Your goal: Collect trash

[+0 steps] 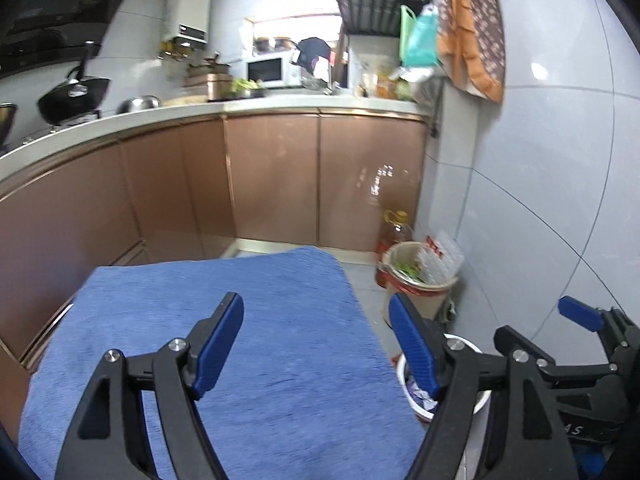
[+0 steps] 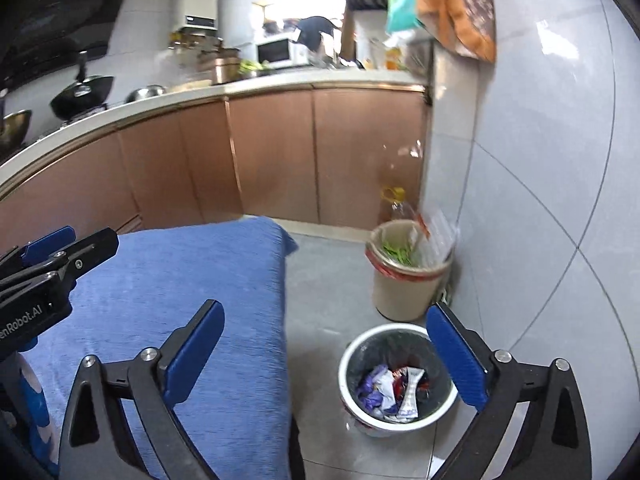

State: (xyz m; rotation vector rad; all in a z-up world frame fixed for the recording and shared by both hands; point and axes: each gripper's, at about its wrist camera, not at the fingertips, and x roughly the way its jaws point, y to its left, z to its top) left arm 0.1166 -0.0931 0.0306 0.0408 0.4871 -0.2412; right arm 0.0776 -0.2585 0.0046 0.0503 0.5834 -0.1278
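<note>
Seemingly near done: wrappers (image 2: 390,394) lie in white bin (image 2: 400,332), blue cloth (image 1: 224,320) shows no trash, both tongs — left (image 1: 316,344), right (image 2: 326,354) — wide, empty.

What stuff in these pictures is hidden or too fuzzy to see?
- White bin, left wrist view: mostly hidden behind the left gripper.
- Wrappers in it, right wrist view: print too small to read.
- Beige bin: only green scraps on top show; the bottom is hidden.
- Oil bottle: lower part behind the beige bin.
- Counter items: blurred.
- Blue cloth: covers whatever lies underneath.
</note>
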